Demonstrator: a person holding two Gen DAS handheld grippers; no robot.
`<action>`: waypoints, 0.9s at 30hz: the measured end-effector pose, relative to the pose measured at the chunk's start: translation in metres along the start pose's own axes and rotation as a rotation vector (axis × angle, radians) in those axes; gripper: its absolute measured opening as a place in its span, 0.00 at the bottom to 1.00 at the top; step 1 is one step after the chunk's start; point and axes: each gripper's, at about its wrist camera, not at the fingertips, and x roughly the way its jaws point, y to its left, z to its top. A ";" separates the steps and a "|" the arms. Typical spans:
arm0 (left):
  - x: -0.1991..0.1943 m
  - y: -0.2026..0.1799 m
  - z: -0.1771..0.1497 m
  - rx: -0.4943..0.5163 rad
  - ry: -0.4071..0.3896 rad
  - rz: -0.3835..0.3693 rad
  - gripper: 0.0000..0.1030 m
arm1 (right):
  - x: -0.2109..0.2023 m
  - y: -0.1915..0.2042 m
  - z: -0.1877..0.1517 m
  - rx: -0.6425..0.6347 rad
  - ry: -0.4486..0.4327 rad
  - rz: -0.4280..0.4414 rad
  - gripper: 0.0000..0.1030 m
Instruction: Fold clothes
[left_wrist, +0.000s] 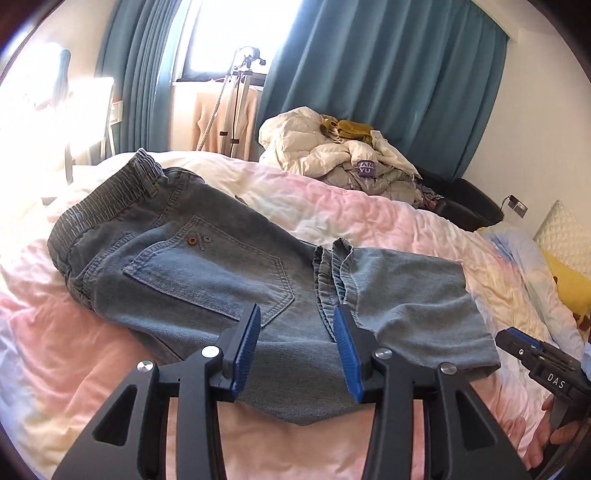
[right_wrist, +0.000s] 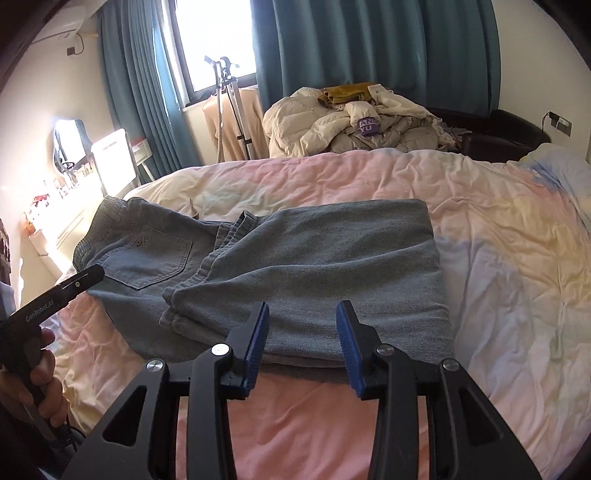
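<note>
Folded jeans (left_wrist: 236, 280) flat on the bed (left_wrist: 388, 218), both tongs spread wide and holding nothing.

Left tongs (left_wrist: 295, 349) poised over the near edge of the denim by the back pocket (left_wrist: 218, 271); right tongs (right_wrist: 301, 345) over the near edge of the folded-over legs. Waistband toward the left, hems doubled back across the middle. Heap of pale clothes (right_wrist: 354, 125) well apart, beyond the far edge of the bed before teal curtains (right_wrist: 369, 40).
</note>
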 end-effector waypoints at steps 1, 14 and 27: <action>0.003 0.000 0.000 -0.003 0.007 -0.009 0.41 | 0.001 -0.001 0.000 0.003 0.001 0.006 0.37; 0.056 -0.020 0.014 -0.019 0.124 -0.165 0.41 | 0.025 -0.001 -0.006 0.032 0.060 0.055 0.37; 0.170 -0.042 0.064 0.002 0.253 -0.297 0.41 | 0.058 0.024 -0.009 0.019 0.059 0.148 0.37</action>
